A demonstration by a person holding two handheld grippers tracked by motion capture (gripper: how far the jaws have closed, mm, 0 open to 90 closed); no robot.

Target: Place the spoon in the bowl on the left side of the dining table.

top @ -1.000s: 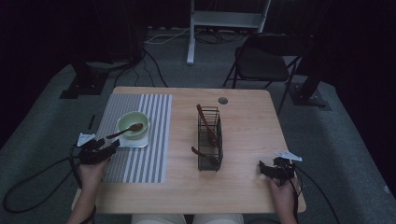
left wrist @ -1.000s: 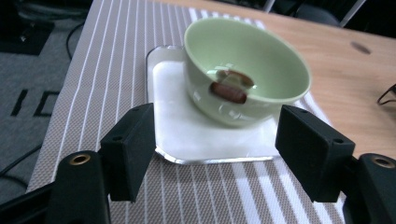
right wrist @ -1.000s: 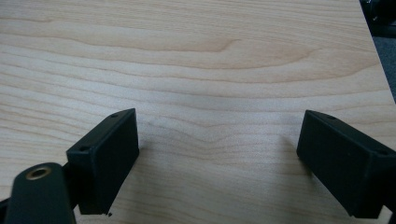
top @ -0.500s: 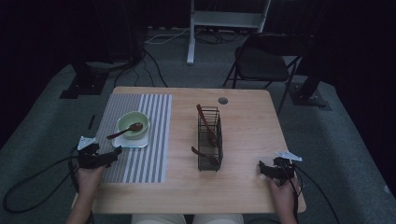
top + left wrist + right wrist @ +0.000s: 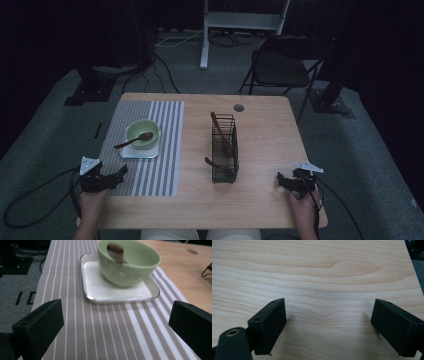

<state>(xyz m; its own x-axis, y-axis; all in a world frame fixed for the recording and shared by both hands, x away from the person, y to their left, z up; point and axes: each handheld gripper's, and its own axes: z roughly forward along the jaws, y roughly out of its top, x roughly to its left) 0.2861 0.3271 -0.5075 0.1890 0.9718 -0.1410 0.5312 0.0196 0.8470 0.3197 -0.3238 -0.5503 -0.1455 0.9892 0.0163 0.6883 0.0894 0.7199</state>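
While bowl (image 5: 128, 263) lies beyond parted fingers (image 5: 37, 327)

Bare pale wooden desk (image 5: 260, 200) runs along the near edge between the grey striped placemat (image 5: 165, 150) and the right edge; the black wire basket (image 5: 224, 150) blocks the middle; the pale green bowl (image 5: 128, 261) on its white square plate (image 5: 105, 291) occupies the placemat's far half

bowl (image 5: 143, 134) on tray (image 5: 131, 152), on mat (image 5: 165, 165) table-left | spoon (image 5: 133, 140) in bowl | rack (image 5: 224, 149) mid-table
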